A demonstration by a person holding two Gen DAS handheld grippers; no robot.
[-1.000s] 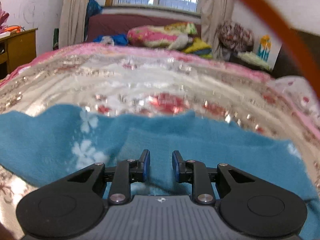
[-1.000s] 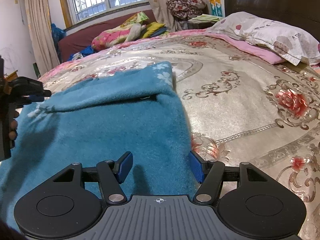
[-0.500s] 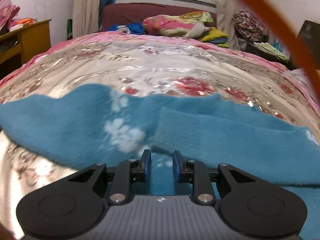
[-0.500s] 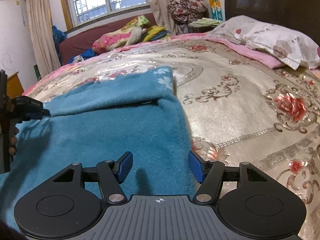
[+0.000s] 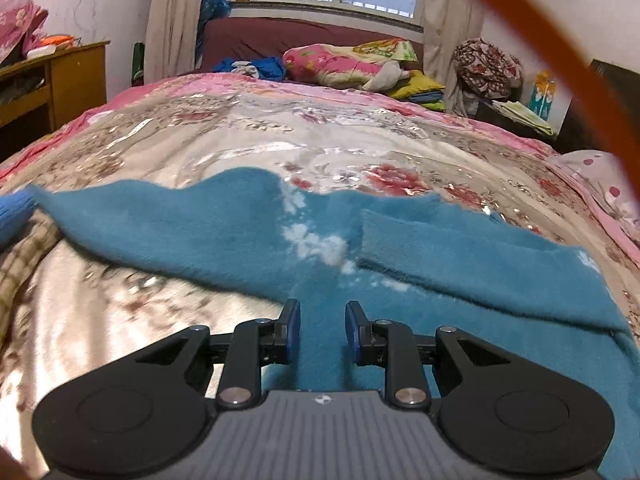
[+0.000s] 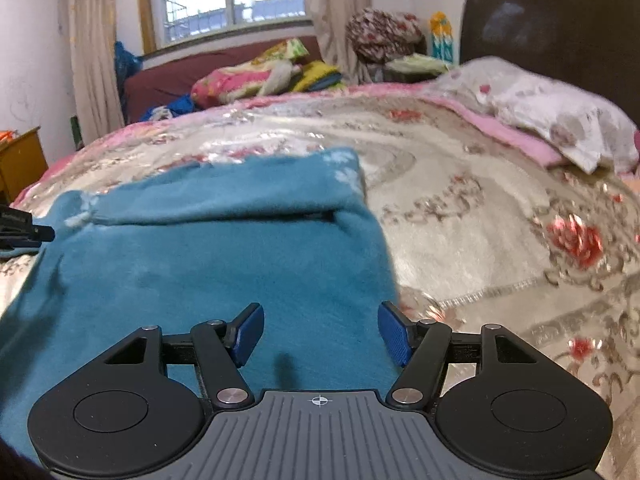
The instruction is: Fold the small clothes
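Both grippers hover low over a blue fleece garment spread on the bed. On the left gripper the jaws stand slightly apart with a narrow gap and nothing pinched. On the right gripper they stand wide apart and empty, over the garment's near right edge; a sleeve lies folded across its top.

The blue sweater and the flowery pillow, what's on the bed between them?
Nothing: in the right wrist view only bare floral bedspread lies between the blue sweater and the pillow.
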